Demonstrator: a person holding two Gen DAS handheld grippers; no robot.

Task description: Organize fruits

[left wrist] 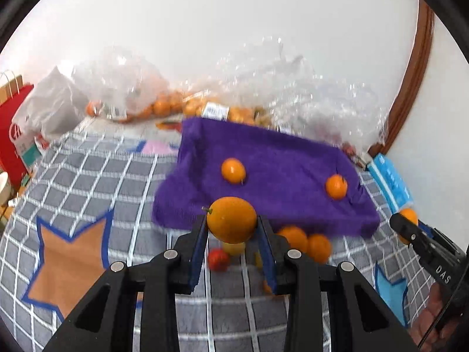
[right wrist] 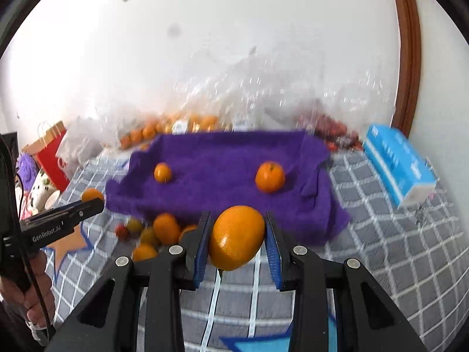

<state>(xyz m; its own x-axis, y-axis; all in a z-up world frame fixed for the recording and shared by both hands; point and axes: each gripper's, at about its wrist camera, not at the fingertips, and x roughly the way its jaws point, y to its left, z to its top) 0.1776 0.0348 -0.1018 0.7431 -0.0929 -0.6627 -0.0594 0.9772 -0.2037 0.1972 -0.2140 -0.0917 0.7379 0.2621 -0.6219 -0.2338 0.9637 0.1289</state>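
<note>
Broadly, a soft grey bedcover [left wrist: 117, 176] with a white grid and orange and blue star patches is spreading across the whole scene, and a fuzzy purple towel [left wrist: 263, 161] is lying rumpled on its far middle part. Behind the towel, crinkled clear plastic bags [left wrist: 263, 82] are leaning against the white wall, with many small oranges showing through them. At far left a red paper bag [left wrist: 11, 135] is standing beside a grey plastic bag; at far right a blue tissue pack [right wrist: 398, 164] is lying just off the towel's right edge.

Two small round oranges [right wrist: 269, 176] are sitting well apart on the towel. At its near edge a loose heap of fruit [right wrist: 158, 231] is lying on the bedcover: orange, yellow and one red piece, blurred.

Nearer, the left gripper [left wrist: 233, 226] is clamping a smooth orange with a stem [left wrist: 231, 219] between its blue ribbed pads, above the heap. The right gripper [right wrist: 238, 234] is squeezing a larger oval orange [right wrist: 236, 237] the same way, in front of the towel's near edge. Each gripper is showing at the edge of the other's view, with a hand around its handle.
</note>
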